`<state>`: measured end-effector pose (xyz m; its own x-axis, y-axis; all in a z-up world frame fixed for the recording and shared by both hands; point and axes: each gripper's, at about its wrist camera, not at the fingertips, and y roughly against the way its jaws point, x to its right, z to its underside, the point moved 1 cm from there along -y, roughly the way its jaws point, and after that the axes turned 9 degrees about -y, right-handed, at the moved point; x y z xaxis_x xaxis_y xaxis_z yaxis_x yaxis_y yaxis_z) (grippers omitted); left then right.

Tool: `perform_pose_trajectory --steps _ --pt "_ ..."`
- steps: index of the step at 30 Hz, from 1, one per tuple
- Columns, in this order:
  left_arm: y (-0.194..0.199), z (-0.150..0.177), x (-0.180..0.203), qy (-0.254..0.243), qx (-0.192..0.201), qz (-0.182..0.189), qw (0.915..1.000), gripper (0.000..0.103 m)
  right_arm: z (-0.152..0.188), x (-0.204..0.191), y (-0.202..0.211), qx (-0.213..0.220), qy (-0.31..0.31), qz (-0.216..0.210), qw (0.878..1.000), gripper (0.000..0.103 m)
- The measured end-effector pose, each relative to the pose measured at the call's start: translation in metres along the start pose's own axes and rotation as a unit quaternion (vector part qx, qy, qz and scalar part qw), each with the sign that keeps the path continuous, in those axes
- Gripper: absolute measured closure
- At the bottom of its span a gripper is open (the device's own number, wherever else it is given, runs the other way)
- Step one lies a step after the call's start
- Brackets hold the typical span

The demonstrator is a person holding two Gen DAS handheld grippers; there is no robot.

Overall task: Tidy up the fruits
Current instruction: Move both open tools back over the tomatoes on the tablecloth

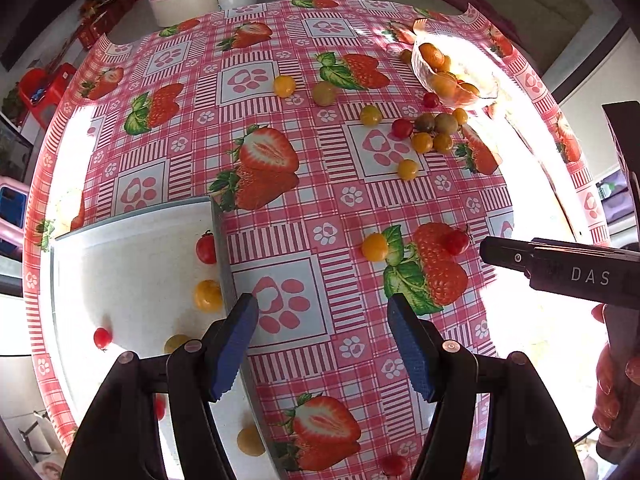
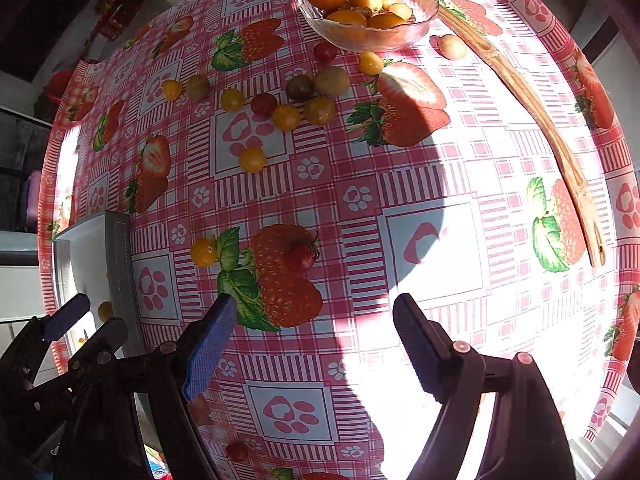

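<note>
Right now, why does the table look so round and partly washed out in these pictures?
In both views the wide lens bends the table into a dome. In the left view, sunlight whites out the glass bowl and the cloth at the right edge. In the right view, glare bleaches the cloth beside the wooden tongs, and a dark shadow cuts across the middle.
</note>
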<state>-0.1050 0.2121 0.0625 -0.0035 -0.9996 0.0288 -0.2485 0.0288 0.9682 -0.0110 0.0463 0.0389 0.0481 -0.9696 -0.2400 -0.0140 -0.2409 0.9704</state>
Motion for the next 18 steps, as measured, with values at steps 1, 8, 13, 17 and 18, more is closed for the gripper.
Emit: perform_pose_trajectory --steps 1,8,13,17,18 --pt "-0.005 -0.003 0.005 -0.001 -0.003 -0.001 1.0 0.035 -0.004 0.003 0.0 0.003 -0.002 0.001 1.0 0.02" --pt "-0.035 -0.022 0.018 0.005 -0.013 -0.007 0.9999 0.035 -0.038 0.004 -0.011 0.019 0.008 0.002 1.0 0.026" --pt "-0.056 -0.032 0.024 -0.002 -0.019 -0.02 0.9996 0.035 -0.06 -0.001 -0.027 0.024 0.02 0.007 0.999 0.039" --pt "-0.067 -0.035 0.026 0.0 -0.023 -0.028 0.9994 0.035 -0.076 -0.008 -0.037 0.029 0.03 0.007 0.999 0.039" --pt "-0.069 -0.036 0.026 0.002 -0.023 -0.029 0.9993 0.035 -0.08 -0.01 -0.04 0.03 0.032 0.007 0.999 0.039"
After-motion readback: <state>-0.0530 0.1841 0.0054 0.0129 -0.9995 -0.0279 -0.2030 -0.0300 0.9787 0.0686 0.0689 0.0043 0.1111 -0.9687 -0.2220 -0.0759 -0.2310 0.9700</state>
